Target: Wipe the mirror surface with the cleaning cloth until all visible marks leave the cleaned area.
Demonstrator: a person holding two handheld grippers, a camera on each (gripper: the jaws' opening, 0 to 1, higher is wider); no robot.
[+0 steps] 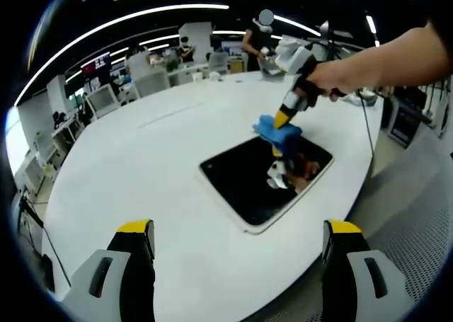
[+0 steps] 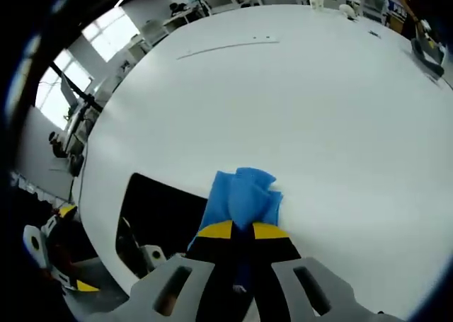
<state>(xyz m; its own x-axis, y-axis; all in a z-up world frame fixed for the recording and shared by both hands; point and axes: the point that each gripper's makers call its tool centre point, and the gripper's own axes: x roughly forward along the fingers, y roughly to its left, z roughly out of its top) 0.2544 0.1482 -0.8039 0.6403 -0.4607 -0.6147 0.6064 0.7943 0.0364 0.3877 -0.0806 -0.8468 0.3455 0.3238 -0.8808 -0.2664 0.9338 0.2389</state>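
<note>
A dark rectangular mirror (image 1: 262,180) with a white frame lies flat on the white table (image 1: 141,166). The blue cleaning cloth (image 1: 276,129) rests at the mirror's far edge, pinched by my right gripper (image 1: 282,120), which a hand holds from the right. In the right gripper view the cloth (image 2: 244,198) bunches out past the shut yellow-tipped jaws of the right gripper (image 2: 242,230), with the mirror (image 2: 159,209) to the left. My left gripper (image 1: 237,237) stands open near the table's front edge, well short of the mirror, nothing between its jaws.
The table's curved edge (image 1: 354,194) runs close to the mirror's right side, with grey floor beyond. Desks, monitors and people stand at the room's far end (image 1: 191,53). Small items lie at the table's far right (image 2: 425,49).
</note>
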